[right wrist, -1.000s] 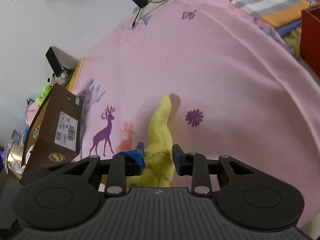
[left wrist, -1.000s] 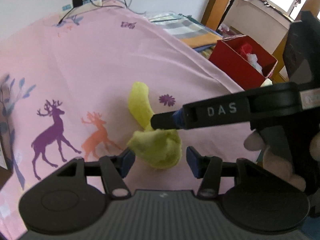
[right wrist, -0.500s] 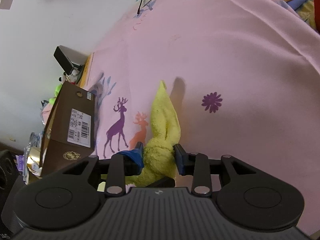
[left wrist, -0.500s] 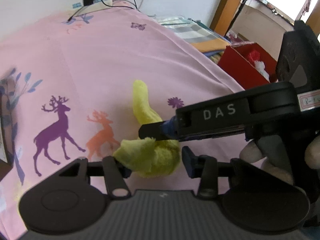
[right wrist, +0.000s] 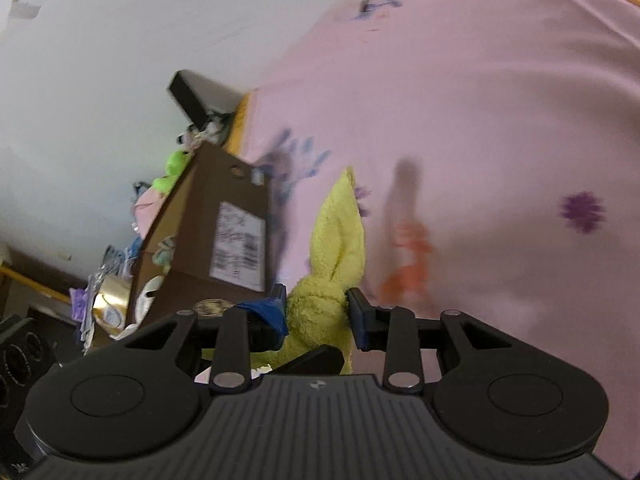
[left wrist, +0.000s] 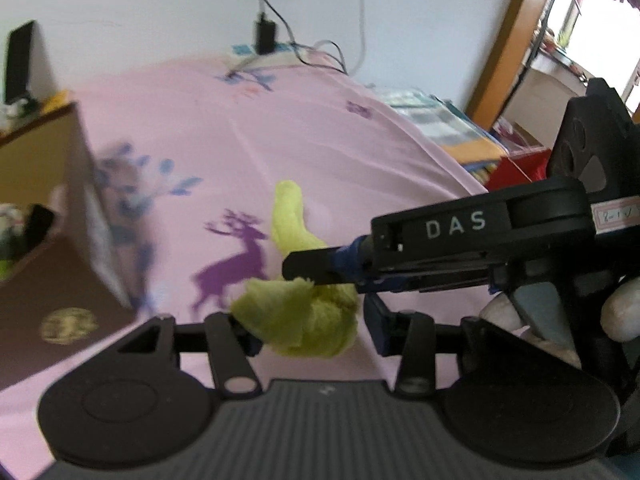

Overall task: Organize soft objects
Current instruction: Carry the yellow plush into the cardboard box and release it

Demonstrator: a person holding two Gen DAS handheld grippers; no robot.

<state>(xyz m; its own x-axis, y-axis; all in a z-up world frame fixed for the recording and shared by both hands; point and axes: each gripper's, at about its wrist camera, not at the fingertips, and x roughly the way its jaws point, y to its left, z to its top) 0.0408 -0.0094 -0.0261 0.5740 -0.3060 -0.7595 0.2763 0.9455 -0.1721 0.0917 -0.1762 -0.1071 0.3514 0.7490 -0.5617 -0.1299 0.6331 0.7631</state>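
Over the pink bed (right wrist: 480,100), right gripper (right wrist: 316,312) fingers pinch the cloth (right wrist: 340,240), left gripper (left wrist: 308,328) fingers stand wide; best carried gently toward the box (right wrist: 208,240).

My right claw (right wrist: 316,314) is matt black plastic with blue rubbery pads, ridged on the flat body near the lens, with dull metal pins at the finger joints. My left claw (left wrist: 310,330) is the same matt plastic, and white raised letters sit on the side of the right one there. The yellow cloth (right wrist: 336,252) between the pads is soft, fuzzy terry, rough-napped and dull. The pink sheet (right wrist: 480,100) is smooth thin printed fabric with faint creases. The brown box (right wrist: 216,236) is plain matt cardboard carrying a white paper label and a shiny gold seal.
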